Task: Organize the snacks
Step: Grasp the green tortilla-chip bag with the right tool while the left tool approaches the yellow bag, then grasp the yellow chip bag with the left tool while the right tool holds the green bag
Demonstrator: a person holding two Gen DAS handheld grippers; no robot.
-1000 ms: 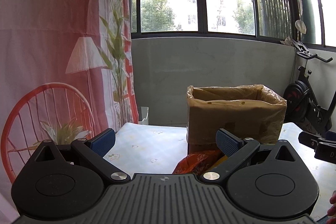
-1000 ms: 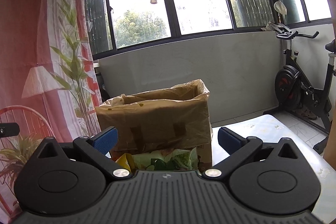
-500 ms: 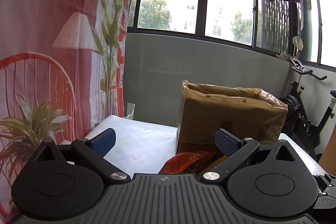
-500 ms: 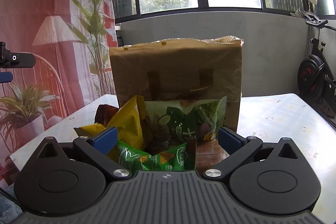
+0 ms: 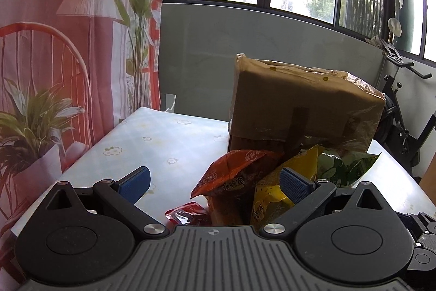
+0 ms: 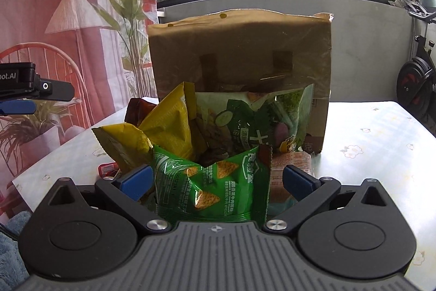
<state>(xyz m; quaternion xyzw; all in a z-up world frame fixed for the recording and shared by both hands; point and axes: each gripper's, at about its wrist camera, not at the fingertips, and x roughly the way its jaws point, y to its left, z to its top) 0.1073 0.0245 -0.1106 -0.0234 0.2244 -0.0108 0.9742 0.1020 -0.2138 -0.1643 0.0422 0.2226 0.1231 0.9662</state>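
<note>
A pile of snack bags lies in front of a tall brown cardboard box [image 6: 241, 56] lined with plastic. In the right wrist view a green chip bag [image 6: 211, 186] stands between the spread fingers of my right gripper [image 6: 216, 180], which is open and not clamping it. Behind it are yellow bags [image 6: 169, 132] and a big green bag [image 6: 253, 124]. In the left wrist view my left gripper [image 5: 215, 182] is open above an orange-red bag [image 5: 234, 182], a yellow bag [image 5: 272, 195] and a small red packet [image 5: 188, 213]. The box [image 5: 297, 105] stands behind them.
The table [image 5: 163, 143] has a pale floral cloth; its left edge meets a pink printed curtain [image 5: 54, 45]. An exercise bike [image 6: 417, 72] stands at the right by the grey wall. The left gripper's tip [image 6: 27, 92] shows at the left edge of the right wrist view.
Both grippers have dropped and tilted down toward the table, bringing the snack pile into view. The right one has closed in on the green chip bag. Both stay open.
</note>
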